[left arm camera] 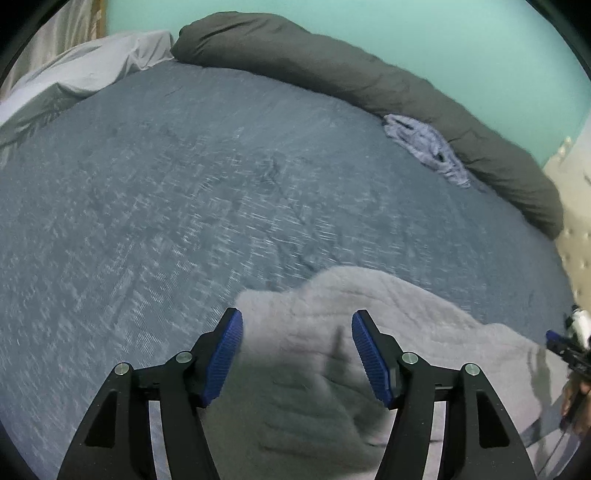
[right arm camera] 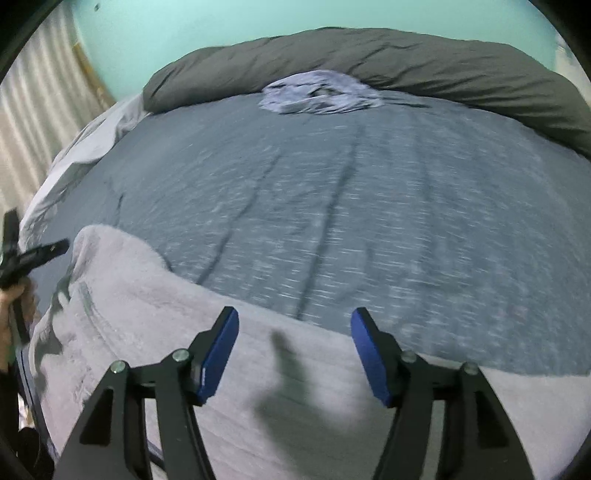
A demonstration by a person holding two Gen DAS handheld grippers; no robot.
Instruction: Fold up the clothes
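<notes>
Spread wide and holding nothing, the left gripper (left arm camera: 297,325) and right gripper (right arm camera: 294,321) hover over a grey fleece garment (right arm camera: 155,306) on the blue bedsheet (left arm camera: 184,192); a crumpled blue garment (right arm camera: 314,92) lies far off beside the dark duvet (right arm camera: 406,62).

A home bedroom is showing here: a bed (right arm camera: 332,206) with a blue-grey sheet is filling both views. A dark grey duvet (right arm camera: 369,59) is lying bunched at twelve o'clock against a mint-green wall (left arm camera: 406,33), and a pale curtain (right arm camera: 33,122) is hanging at ten o'clock.
</notes>
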